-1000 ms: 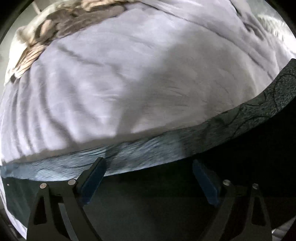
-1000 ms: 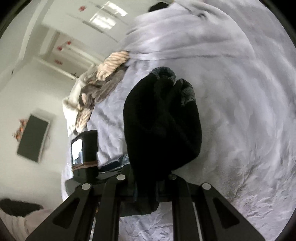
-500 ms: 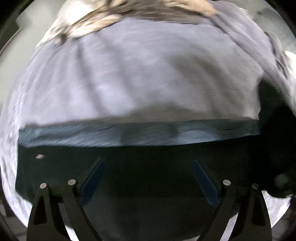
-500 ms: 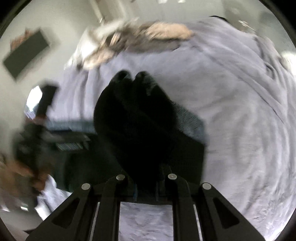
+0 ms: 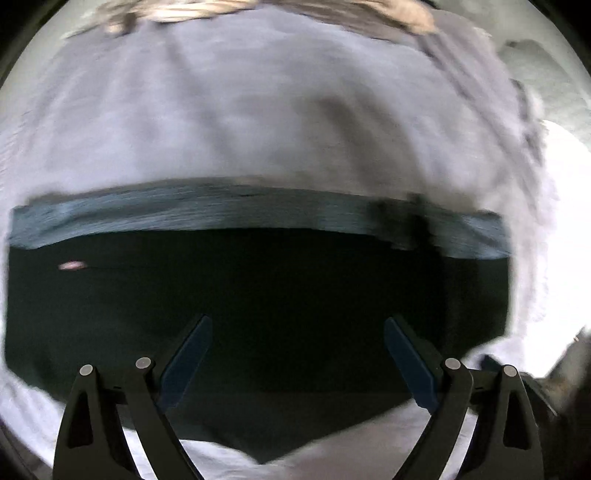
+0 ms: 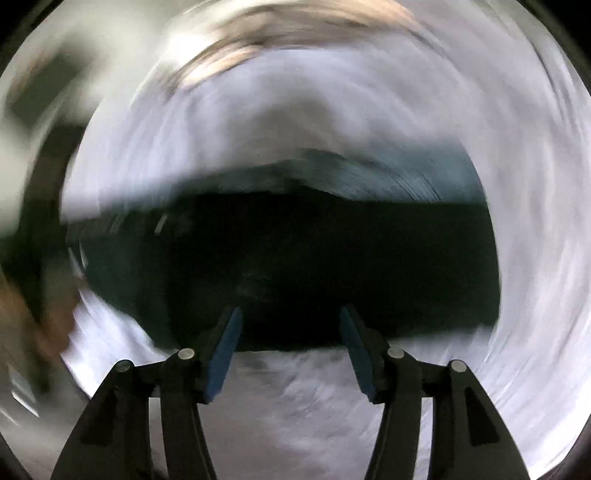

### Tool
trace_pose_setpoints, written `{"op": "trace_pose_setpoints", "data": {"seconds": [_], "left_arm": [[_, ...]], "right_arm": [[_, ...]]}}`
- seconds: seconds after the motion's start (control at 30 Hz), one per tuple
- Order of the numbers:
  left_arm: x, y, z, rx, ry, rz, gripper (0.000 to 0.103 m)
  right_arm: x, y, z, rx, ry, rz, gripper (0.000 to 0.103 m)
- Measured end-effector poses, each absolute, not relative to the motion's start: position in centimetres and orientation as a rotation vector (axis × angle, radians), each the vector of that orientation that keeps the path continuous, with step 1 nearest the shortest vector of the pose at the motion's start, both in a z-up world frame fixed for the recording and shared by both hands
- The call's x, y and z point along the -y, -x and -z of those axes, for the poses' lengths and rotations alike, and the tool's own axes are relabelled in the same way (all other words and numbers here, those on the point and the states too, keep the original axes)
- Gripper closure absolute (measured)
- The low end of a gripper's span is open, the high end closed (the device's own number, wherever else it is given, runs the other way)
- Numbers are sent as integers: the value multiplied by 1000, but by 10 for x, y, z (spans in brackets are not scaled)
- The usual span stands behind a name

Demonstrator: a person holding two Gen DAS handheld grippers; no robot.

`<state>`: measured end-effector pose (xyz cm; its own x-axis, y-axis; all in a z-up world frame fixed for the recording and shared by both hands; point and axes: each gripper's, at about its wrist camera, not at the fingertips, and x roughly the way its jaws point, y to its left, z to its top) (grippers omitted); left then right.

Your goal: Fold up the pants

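Pants (image 5: 258, 314) lie flat on the bed sheet (image 5: 258, 122), dark fabric with the grey-blue waistband (image 5: 240, 214) along the far edge. Left claw (image 5: 297, 354): fingers spread wide, nothing between them, over the near part of the pants. Right claw (image 6: 288, 347): fingers also apart and empty, tips at the near edge of the pants (image 6: 314, 258). Right view heavily motion-blurred. Striped beige fabric (image 5: 258, 11) bunched at the far side of the bed, details unclear.
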<state>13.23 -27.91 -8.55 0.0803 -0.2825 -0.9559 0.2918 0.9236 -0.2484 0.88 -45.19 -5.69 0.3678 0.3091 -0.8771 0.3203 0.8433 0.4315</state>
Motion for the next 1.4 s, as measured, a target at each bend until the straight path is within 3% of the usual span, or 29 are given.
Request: {"op": "trace_pose_setpoints", "data": {"seconds": [0.17, 0.3, 0.43, 0.47, 0.5, 0.53, 0.7, 0.83, 0.93, 1.0, 1.17, 1.27, 1.4], "left_arm": [[333, -128, 105, -1520, 19, 636, 8], [351, -131, 130, -1588, 41, 669, 8], [357, -123, 132, -1596, 16, 642, 37], [356, -122, 130, -1587, 14, 640, 50], [354, -121, 127, -1578, 17, 641, 55], [349, -120, 121, -1570, 21, 647, 63], [331, -108, 93, -1488, 17, 681, 66], [323, -100, 123, -1558, 26, 604, 66], [321, -102, 129, -1560, 66, 584, 66], [322, -103, 128, -1550, 43, 593, 66], [327, -105, 127, -1543, 17, 602, 66], [325, -104, 126, -1540, 16, 601, 66], [328, -104, 128, -1537, 22, 601, 66]], "right_arm": [[537, 46, 113, -1075, -1321, 92, 42], [549, 56, 135, -1050, -1417, 109, 41], [544, 58, 146, -1033, -1469, 106, 41], [545, 59, 147, -1033, -1468, 112, 46], [544, 58, 145, -1035, -1457, 120, 68], [545, 59, 142, -1056, -1422, 133, 79], [542, 49, 119, -1068, -1343, 66, 83], [536, 47, 137, -1173, -1281, 90, 83], [537, 45, 139, -1222, -1270, 64, 70], [534, 41, 122, -1232, -1190, -8, 52], [544, 23, 67, -1156, -943, -82, 52], [580, -3, 54, -1100, -852, -18, 31], [623, -31, 79, -1120, -876, 33, 31]]}}
